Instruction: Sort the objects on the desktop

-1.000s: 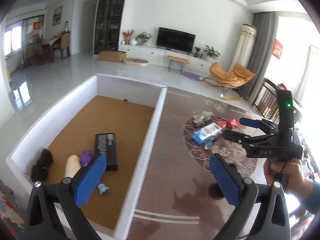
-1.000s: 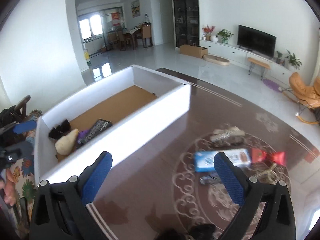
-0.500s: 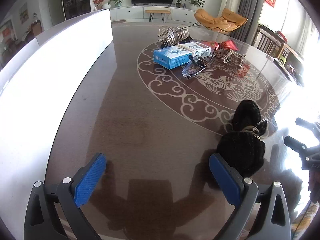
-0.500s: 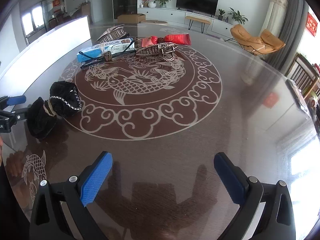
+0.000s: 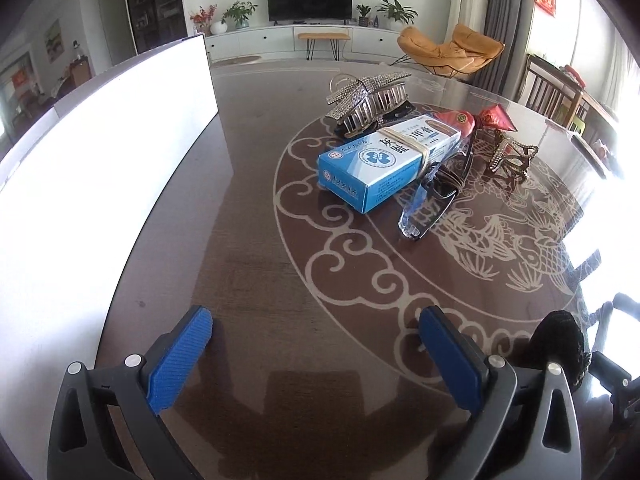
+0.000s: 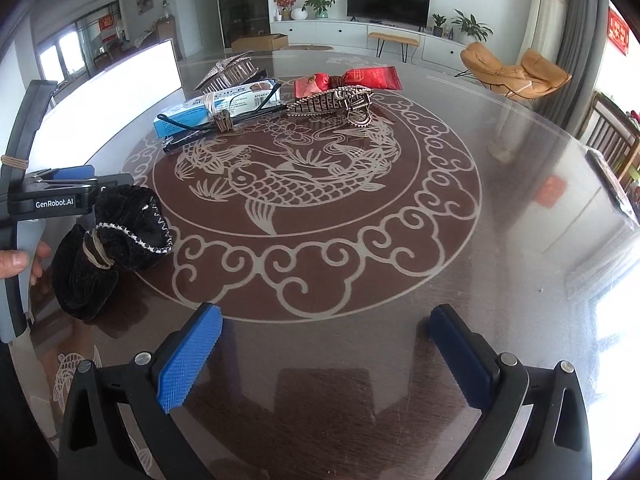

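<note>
L gripper point(image 5: 316, 356), black frame w/ blue ribbed pads, hangs low over the dark brown glossy round table point(image 5: 248, 272) w/ the pale fish-and-cloud inlay; jaws spread wide, nothing between them. R gripper point(image 6: 326, 354), same build, also spread wide and empty over the table's near edge.

Landmark = blue-and-white cardboard medicine box point(image 5: 384, 160) w/ a rubber band round it, lying flat inside the inlay ring. Behind it, touching or nearly so: silver rhinestone claw hair clip point(image 5: 366, 100). Leaning on the box's right side: dark-framed folded glasses point(image 5: 432, 196), one temple running along the box. Right of the box, past the glasses: red foil snack packet point(image 5: 472, 120), and near that a brown-and-crystal hair clip point(image 5: 510, 158). Left of the box, apart from it: tall white wall of the sorting bin point(image 5: 100, 168), blown out by light; inside not visible.

Black velvet scrunchie-type hair tie point(image 6: 108, 244) w/ pale trim and a tan band round its middle sits well in front of the box, at the ring's outer border, on the table. In the right wrist view the L gripper's pads are just beside it, at its far-left side; contact can't be told. A person's fingers point(image 6: 16, 260) show at that gripper's handle. In the left wrist view the same hair tie sits just right of the L gripper's right finger, outside the jaws.
</note>
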Available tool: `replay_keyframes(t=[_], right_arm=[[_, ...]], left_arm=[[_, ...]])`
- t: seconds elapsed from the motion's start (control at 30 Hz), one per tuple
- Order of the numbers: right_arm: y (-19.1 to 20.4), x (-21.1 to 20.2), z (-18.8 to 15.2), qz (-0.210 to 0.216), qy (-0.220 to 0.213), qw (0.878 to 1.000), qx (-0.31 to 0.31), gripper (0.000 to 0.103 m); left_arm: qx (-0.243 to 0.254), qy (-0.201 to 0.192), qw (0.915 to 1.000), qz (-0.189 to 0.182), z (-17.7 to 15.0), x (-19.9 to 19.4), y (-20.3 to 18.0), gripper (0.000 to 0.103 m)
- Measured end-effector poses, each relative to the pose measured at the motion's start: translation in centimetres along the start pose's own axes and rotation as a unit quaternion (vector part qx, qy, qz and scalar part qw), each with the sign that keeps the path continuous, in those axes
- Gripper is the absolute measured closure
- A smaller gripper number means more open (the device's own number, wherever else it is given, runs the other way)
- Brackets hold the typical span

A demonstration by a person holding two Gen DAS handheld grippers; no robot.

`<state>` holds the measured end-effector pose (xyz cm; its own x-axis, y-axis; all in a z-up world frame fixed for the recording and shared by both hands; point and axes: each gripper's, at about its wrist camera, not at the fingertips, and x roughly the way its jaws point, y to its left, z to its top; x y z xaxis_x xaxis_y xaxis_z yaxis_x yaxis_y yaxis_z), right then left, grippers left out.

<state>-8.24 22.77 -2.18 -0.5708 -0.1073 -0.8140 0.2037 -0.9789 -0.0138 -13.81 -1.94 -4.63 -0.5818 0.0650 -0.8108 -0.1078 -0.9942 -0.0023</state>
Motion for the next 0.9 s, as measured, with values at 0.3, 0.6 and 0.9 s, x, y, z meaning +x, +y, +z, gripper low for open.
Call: replay_keyframes(t=[0.3, 0.6, 0.9], right_arm=[[0.01, 0.06, -0.06, 0.0, 0.0, 1.0, 0.0, 0.0], [0.0, 0.06, -0.05, 0.0, 0.0, 1.0, 0.0, 0.0], [0.0, 0.07, -0.06, 0.0, 0.0, 1.0, 0.0, 0.0]], left_arm=[[0.0, 0.001, 1.0, 0.0, 0.27, 0.1, 0.06, 0.0], [0.0, 0.001, 1.0, 0.0, 0.28, 0.09, 0.05, 0.0], [0.0, 0.001, 1.0, 0.0, 0.3, 0.08, 0.05, 0.0]])
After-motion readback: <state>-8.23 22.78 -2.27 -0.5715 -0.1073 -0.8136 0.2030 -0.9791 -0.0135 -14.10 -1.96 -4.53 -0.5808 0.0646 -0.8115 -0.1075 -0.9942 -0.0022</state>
